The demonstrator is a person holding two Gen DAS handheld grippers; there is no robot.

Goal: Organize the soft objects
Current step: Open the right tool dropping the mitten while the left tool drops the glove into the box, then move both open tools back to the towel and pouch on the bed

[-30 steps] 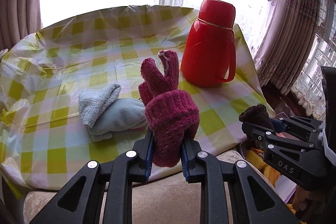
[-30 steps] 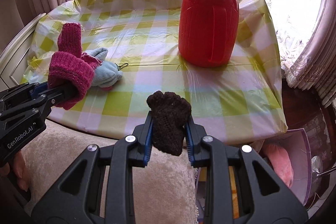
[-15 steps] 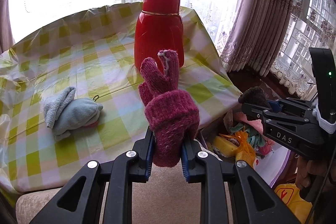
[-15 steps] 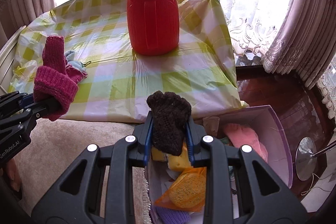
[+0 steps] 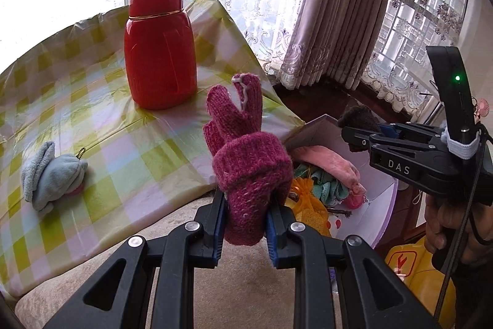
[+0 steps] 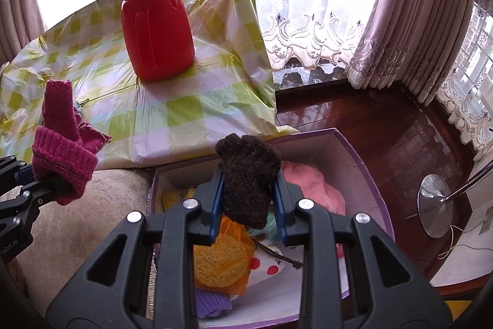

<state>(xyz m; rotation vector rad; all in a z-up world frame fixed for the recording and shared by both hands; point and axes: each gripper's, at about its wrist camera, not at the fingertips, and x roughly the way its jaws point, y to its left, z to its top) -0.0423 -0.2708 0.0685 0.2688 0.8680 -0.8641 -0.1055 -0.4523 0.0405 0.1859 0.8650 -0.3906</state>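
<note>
Dark-brown knitted glove [image 6: 248, 174] has come above the box [image 6: 374, 171] and the right gripper [image 6: 248, 207] is loosening around it for the drop, while the left gripper [image 5: 243, 224] keeps the magenta glove [image 5: 246, 162] pinched.

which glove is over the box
The dark brown glove, in the right gripper above the box. The magenta glove is still beside the table.

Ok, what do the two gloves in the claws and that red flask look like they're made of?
Magenta glove: chunky knit, probably wool or acrylic; ribbed cuff and visible stitches. Dark brown glove: coarser, fuzzy knit yarn. Red flask: hard and glossy, likely plastic, with a thin gold band; the look alone cannot rule out metal.
</note>
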